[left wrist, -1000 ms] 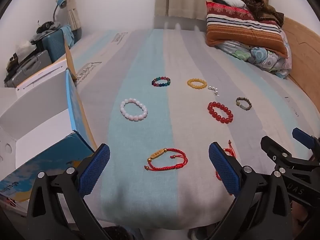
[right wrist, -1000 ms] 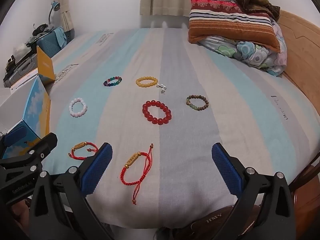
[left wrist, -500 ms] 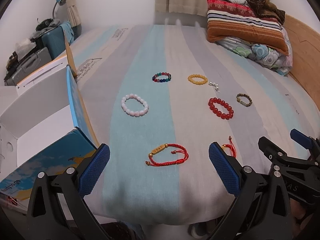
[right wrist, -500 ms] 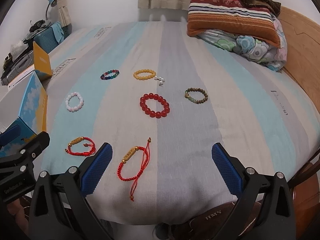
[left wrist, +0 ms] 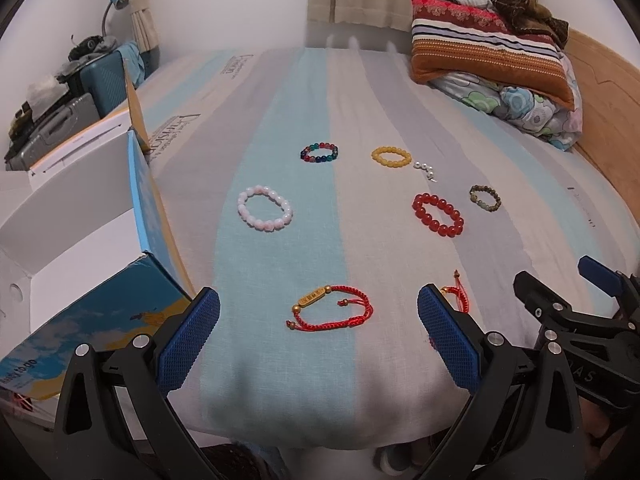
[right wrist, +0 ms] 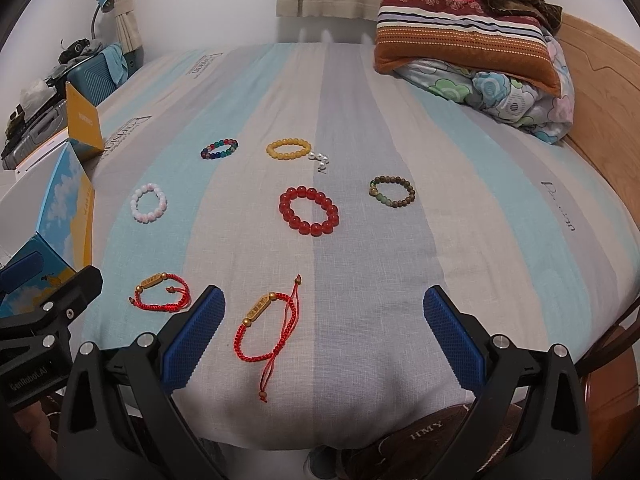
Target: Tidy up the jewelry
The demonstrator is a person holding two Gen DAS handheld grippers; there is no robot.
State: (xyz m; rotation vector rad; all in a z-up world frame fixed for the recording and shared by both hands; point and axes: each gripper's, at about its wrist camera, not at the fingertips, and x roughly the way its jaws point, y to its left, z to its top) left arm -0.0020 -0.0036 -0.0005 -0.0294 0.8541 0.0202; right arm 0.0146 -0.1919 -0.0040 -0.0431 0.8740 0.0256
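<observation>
Gaping empty, both grippers beside open box, interior hidden

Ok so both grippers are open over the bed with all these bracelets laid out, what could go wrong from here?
1. The red cord bracelet nearest the right hand-held gripper has a loose tail that might snag or slip when lifted.
2. It and the other cord bracelet lie close to the bed's front edge and could be nudged off.
3. The small pearl piece lies against the yellow bracelet, so both could get pinched together.
</observation>
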